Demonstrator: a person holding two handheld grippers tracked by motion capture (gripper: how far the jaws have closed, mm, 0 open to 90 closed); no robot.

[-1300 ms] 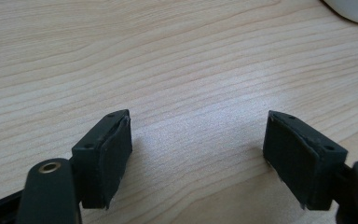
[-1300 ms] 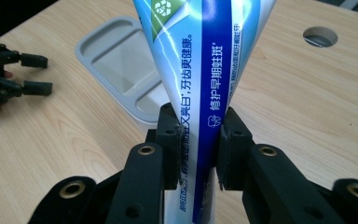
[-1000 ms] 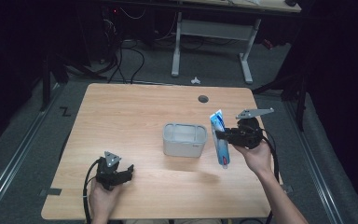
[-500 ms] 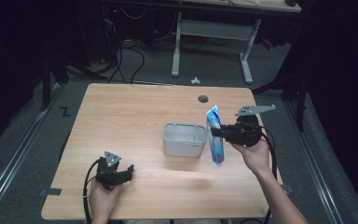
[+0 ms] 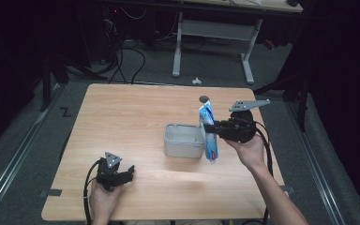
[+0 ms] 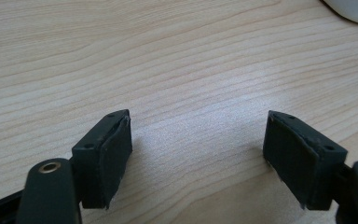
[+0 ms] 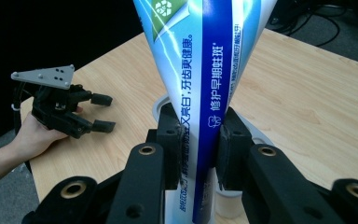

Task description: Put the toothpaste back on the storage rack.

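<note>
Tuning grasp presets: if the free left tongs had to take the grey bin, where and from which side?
Pinch one wall of the grey bin from above, preferably its left short wall: open top, thin upright walls, and the right tongs hold the toothpaste tube at its right edge. The left tongs are open.

- Table (image 5: pixel 122 117): light wood, fine grain lines.
- Tube (image 7: pixel 205 70): white and light blue, dark blue stripe with white lettering, green patch bearing a white recycling mark.
- Box (image 5: pixel 183 146): pale grey.
- Left gripper (image 7: pixel 103 112): black, grey plate on top.
- Right gripper (image 7: pixel 199 149): black, brass-coloured rivets.
- Floor (image 5: pixel 37 140): grey.
</note>
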